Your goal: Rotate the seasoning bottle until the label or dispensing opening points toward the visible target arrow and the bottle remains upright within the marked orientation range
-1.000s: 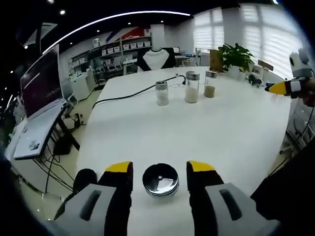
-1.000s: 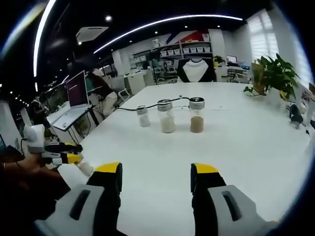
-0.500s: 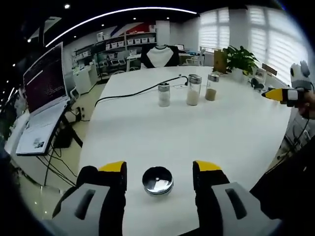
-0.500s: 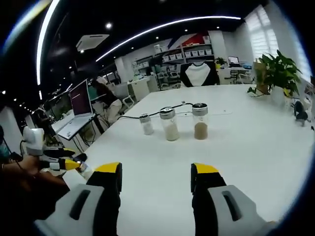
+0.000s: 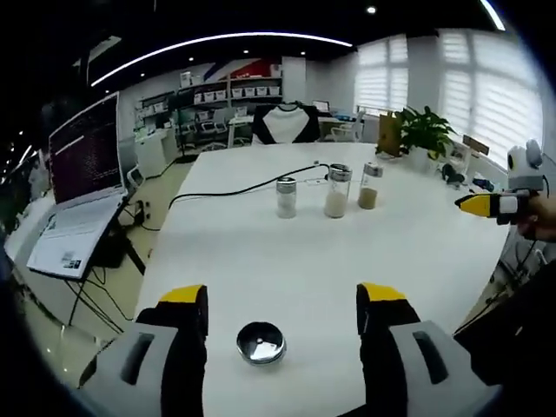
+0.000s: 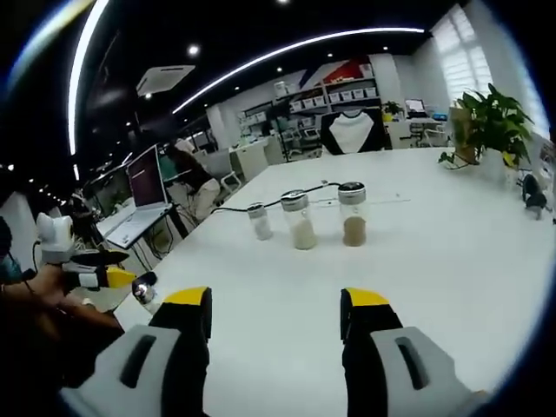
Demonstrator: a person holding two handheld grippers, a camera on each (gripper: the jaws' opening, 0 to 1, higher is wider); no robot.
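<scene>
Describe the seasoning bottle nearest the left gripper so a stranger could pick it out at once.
On the big white table, a row of three glass bottles stands far out near a black cable. The bottle meant stands alone at the near edge, between the open jaws of the left gripper. Seen from above, it shows mainly a shiny round metal cap.

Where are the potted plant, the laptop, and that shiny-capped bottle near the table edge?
Potted plant (image 6: 492,122), right gripper view, its leaves.
Laptop (image 5: 82,161), left gripper view, its screen.
Shiny-capped bottle (image 5: 261,342), left gripper view, its metal cap.

seasoning bottle (image 5: 261,342), steel-capped, upright, near table edge
</scene>
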